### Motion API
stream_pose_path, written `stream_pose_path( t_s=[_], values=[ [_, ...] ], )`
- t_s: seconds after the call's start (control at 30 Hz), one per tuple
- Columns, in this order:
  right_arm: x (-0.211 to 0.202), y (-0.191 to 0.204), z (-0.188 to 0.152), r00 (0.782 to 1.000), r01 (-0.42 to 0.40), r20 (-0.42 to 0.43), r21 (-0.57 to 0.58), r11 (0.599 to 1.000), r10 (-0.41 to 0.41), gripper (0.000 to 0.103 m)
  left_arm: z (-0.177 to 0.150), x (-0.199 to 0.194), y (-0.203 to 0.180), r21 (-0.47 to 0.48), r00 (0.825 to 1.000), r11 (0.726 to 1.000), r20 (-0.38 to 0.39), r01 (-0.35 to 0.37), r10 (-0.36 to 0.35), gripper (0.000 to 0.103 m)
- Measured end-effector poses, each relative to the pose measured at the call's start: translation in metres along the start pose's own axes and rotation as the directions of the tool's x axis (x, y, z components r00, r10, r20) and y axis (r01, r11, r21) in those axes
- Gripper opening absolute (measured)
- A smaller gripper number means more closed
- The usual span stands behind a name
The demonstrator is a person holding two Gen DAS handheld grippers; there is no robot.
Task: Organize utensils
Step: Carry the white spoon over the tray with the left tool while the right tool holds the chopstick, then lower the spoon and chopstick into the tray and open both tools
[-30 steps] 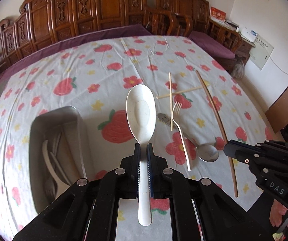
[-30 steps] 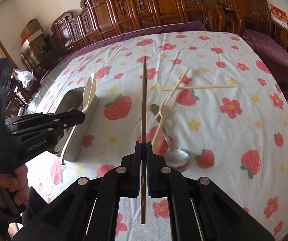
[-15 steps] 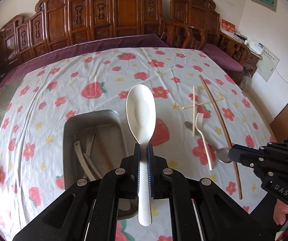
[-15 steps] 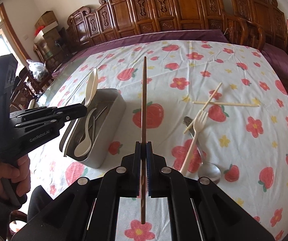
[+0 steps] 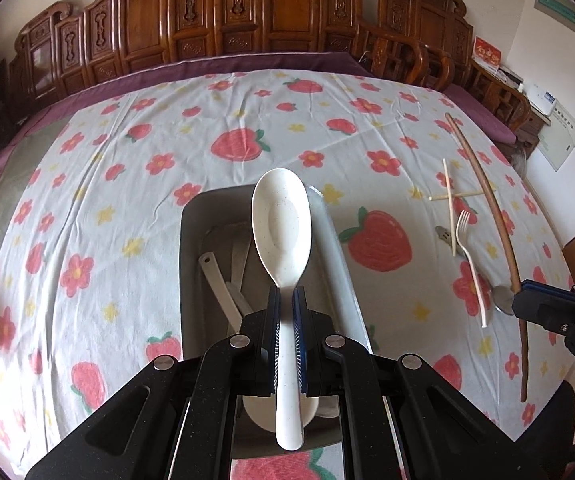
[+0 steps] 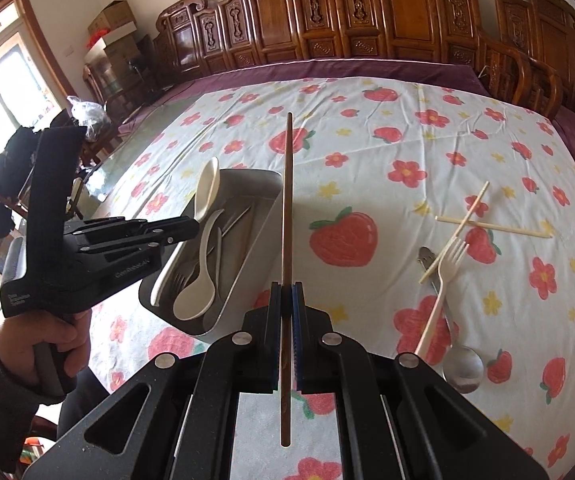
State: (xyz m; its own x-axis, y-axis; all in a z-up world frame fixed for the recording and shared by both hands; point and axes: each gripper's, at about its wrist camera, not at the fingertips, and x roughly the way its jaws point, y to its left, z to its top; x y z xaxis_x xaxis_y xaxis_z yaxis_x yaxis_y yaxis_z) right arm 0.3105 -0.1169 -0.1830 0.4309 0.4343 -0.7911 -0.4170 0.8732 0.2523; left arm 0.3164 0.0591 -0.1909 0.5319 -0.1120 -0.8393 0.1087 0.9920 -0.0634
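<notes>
My left gripper is shut on a white spoon and holds it above the grey utensil tray; it also shows in the right wrist view with the spoon over the tray. My right gripper is shut on a brown chopstick, held above the tablecloth to the right of the tray; the chopstick also shows in the left wrist view. The tray holds several white and metal utensils.
On the cloth to the right lie a white fork, a metal spoon under it and two pale crossed chopsticks. Carved wooden chairs ring the table's far side.
My left gripper has moved left with the white spoon, from over the cloth to over the tray. My right gripper with the brown chopstick has moved left toward the tray.
</notes>
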Motion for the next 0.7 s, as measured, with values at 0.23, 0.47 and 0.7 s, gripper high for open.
stream_pose_path(
  t_s=[0.23,0.47,0.7],
  values=[
    [0.011,0.017,0.006,1.000,-0.003,-0.013,-0.024,1.000,0.003,0.006,-0.006,0.011,0.011,-0.020,1.000,1.000,-0.026,0.000,0.000,0.006],
    [0.020,0.028,0.012,1.000,-0.012,-0.020,-0.039,0.999,0.012,0.006,-0.010,0.001,0.023,-0.033,1.000,0.999,-0.008,0.004,-0.005,0.013],
    [0.037,0.044,0.019,0.999,-0.040,-0.032,-0.039,0.998,0.038,0.006,-0.016,-0.022,0.043,-0.060,0.999,0.998,0.034,-0.001,0.003,0.023]
  ],
)
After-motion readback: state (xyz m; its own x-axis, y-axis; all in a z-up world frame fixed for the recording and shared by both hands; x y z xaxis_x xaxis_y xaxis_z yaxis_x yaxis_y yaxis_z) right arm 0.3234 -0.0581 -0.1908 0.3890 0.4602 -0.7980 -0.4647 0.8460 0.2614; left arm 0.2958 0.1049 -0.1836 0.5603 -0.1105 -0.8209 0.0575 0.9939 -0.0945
